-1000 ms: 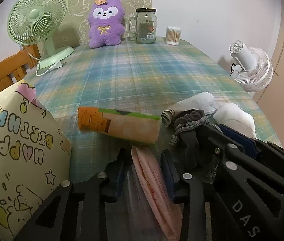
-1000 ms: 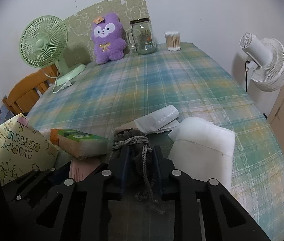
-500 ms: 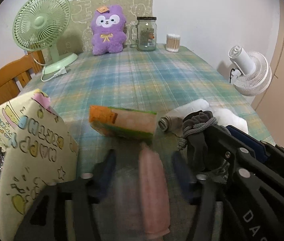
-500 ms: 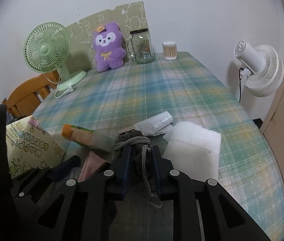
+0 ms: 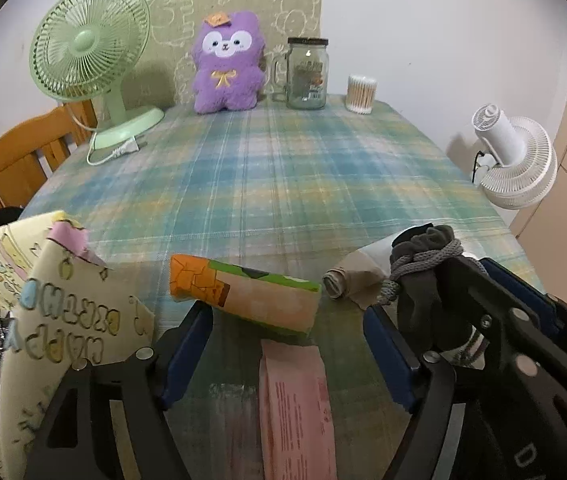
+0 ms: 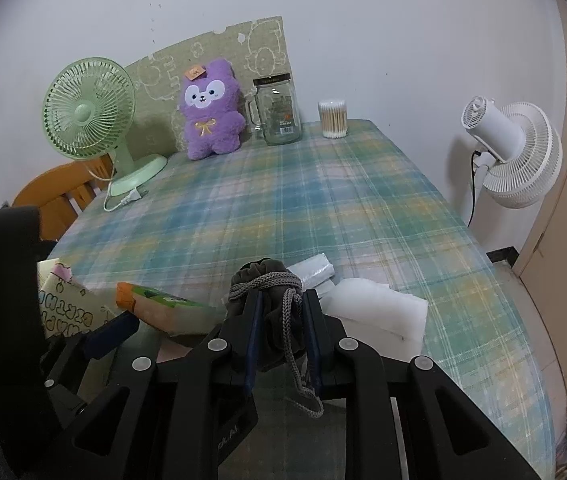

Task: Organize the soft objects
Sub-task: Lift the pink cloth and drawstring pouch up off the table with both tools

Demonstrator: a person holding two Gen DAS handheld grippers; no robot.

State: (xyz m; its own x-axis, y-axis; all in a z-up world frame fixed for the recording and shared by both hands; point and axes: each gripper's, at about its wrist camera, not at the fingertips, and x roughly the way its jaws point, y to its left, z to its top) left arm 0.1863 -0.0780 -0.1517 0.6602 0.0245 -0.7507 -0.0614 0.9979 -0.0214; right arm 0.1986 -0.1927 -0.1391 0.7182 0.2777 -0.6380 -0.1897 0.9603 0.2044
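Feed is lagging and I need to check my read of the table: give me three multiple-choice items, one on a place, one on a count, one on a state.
1. Where does the purple plush stand?
A. at the far end of the table, between the green fan and the glass jar
B. beside the birthday bag
C. on the chair

2. How many fans are in view?
A. one
B. two
C. three

3. What is the right tool doing?
A. standing open over bare cloth
B. closed on the grey drawstring pouch
C. closed on the pink packet

Answers: 1 A, it sits by the wall with the fan on one side and the jar on the other. 2 B, the green one on the table and a white fan off its edge. 3 B, the pouch is pinched between its fingers with the cord hanging down.
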